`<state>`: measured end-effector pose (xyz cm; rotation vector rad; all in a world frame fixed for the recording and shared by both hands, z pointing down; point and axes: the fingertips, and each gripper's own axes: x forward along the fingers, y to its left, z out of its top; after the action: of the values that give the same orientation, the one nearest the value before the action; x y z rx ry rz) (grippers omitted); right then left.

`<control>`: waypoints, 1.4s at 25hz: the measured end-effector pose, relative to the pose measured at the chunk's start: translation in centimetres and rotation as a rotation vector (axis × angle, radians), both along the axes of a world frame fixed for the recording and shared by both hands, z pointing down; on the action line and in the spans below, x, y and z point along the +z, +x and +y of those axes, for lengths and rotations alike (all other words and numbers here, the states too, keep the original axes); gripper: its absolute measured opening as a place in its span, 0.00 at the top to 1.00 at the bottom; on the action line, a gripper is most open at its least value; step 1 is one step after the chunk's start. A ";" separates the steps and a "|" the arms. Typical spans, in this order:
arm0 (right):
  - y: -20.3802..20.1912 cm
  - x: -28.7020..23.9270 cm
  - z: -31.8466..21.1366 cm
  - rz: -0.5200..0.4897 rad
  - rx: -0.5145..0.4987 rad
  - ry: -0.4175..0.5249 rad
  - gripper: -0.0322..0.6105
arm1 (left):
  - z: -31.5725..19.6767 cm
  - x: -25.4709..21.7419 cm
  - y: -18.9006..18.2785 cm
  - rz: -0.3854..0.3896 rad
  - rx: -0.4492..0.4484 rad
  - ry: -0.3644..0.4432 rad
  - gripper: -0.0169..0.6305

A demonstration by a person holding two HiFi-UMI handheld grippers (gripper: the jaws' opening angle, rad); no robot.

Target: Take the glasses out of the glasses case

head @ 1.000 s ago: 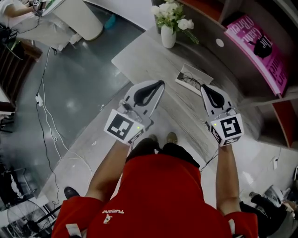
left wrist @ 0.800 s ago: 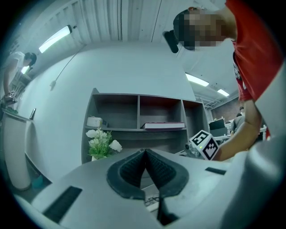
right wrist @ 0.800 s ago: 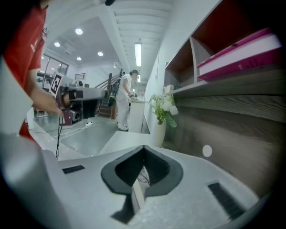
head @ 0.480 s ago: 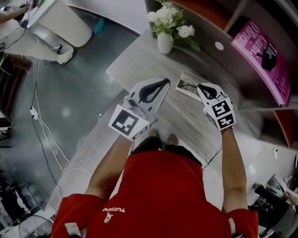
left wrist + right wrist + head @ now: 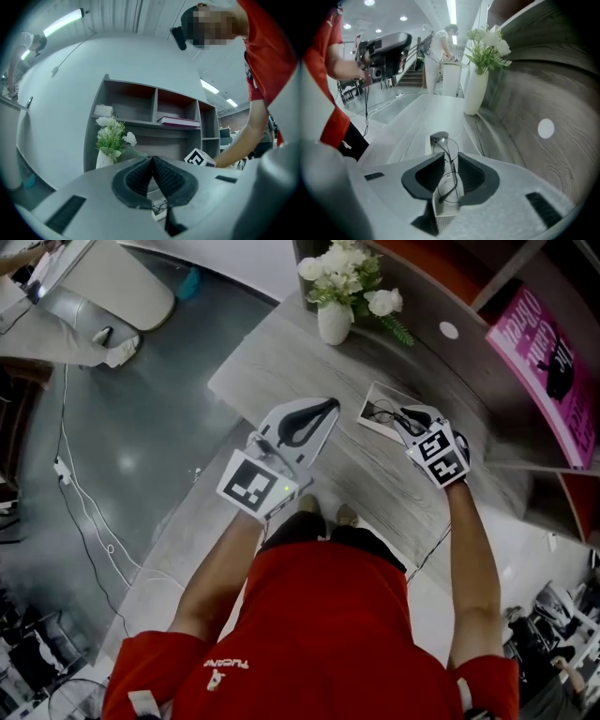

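Observation:
An open white glasses case (image 5: 386, 396) lies on the grey wooden table (image 5: 281, 362), with thin wire-framed glasses (image 5: 381, 412) in it. My right gripper (image 5: 405, 415) tilts down over the case. In the right gripper view its jaws are opening and stand apart on either side of the glasses (image 5: 446, 174), with the case (image 5: 440, 208) beneath; the pads do not press on the frame. My left gripper (image 5: 328, 407) hovers level to the left of the case, shut and empty (image 5: 152, 160). Below its jaws, the left gripper view shows the case and glasses (image 5: 159, 206).
A white vase of flowers (image 5: 335, 320) stands at the table's far edge, also visible in the right gripper view (image 5: 476, 89). Behind the table runs a shelf unit with a pink book (image 5: 548, 352). A white round disc (image 5: 448, 330) sits on the ledge. Cables trail over the floor at left.
My right gripper has come down and tipped forward onto the case, and its jaws have parted around the glasses. The left gripper has drifted slightly and stays shut.

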<state>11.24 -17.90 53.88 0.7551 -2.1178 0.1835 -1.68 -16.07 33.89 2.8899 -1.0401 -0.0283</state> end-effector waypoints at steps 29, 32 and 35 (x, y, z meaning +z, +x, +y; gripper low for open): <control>0.1 3.5 0.3 0.145 -0.217 -0.233 0.85 | -0.3 2.2 -2.4 -0.046 -0.005 -0.057 0.96; 0.0 2.7 0.1 0.124 -0.200 -0.195 0.90 | -0.1 2.7 -2.3 -0.052 0.008 -0.077 0.96; -0.1 1.9 0.2 0.112 -0.186 -0.164 0.90 | -0.3 2.2 -1.9 -0.034 0.003 -0.058 0.96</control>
<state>11.18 -17.71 55.82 0.4589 -2.0246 0.2070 -3.60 -16.35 36.08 2.8498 -1.0248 0.0506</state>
